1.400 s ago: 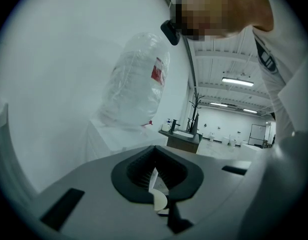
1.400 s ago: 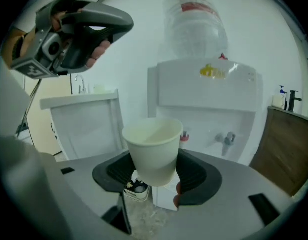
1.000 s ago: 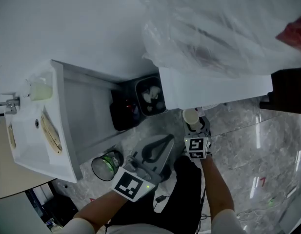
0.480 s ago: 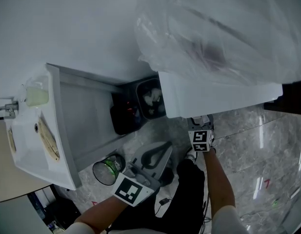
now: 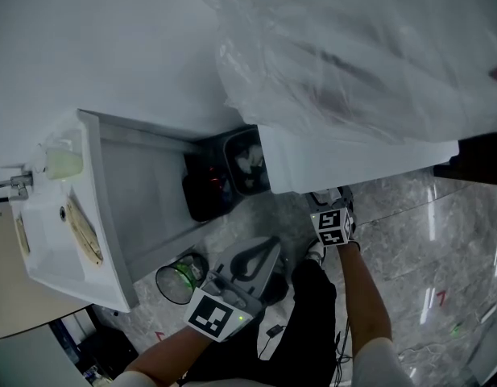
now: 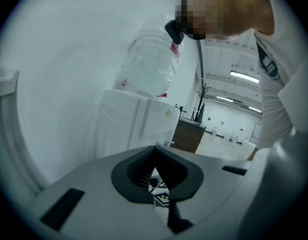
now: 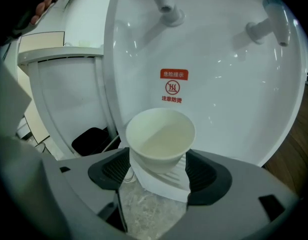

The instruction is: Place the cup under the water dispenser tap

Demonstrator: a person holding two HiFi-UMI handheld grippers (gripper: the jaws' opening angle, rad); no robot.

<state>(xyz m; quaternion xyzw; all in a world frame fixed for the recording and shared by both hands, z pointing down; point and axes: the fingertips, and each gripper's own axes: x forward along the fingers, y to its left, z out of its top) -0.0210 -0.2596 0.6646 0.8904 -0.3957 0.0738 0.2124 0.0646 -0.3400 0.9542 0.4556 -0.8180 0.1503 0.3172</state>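
In the right gripper view a white paper cup (image 7: 161, 136) stands upright on the dispenser's white drip tray (image 7: 166, 186), below and in front of the left tap (image 7: 166, 1). A second tap (image 7: 273, 26) is at the upper right. My right gripper (image 7: 159, 169) has the cup between its jaws, which are opening, with a gap showing at the right pad. In the head view the cup is hidden under the dispenser's top (image 5: 353, 156), and only the right gripper's marker cube (image 5: 330, 226) shows. My left gripper (image 5: 260, 258) hangs lower left, shut and empty.
A plastic-wrapped water bottle (image 5: 353, 63) sits on the dispenser. A black bin (image 5: 248, 160) stands left of it against the wall, and a small round bin (image 5: 177, 275) is on the marble floor (image 5: 425, 248). A white washbasin (image 5: 47, 224) juts out at left.
My right gripper has moved in under the dispenser's top, so the cup that showed a second ago is now hidden in the head view. The left gripper has barely shifted.
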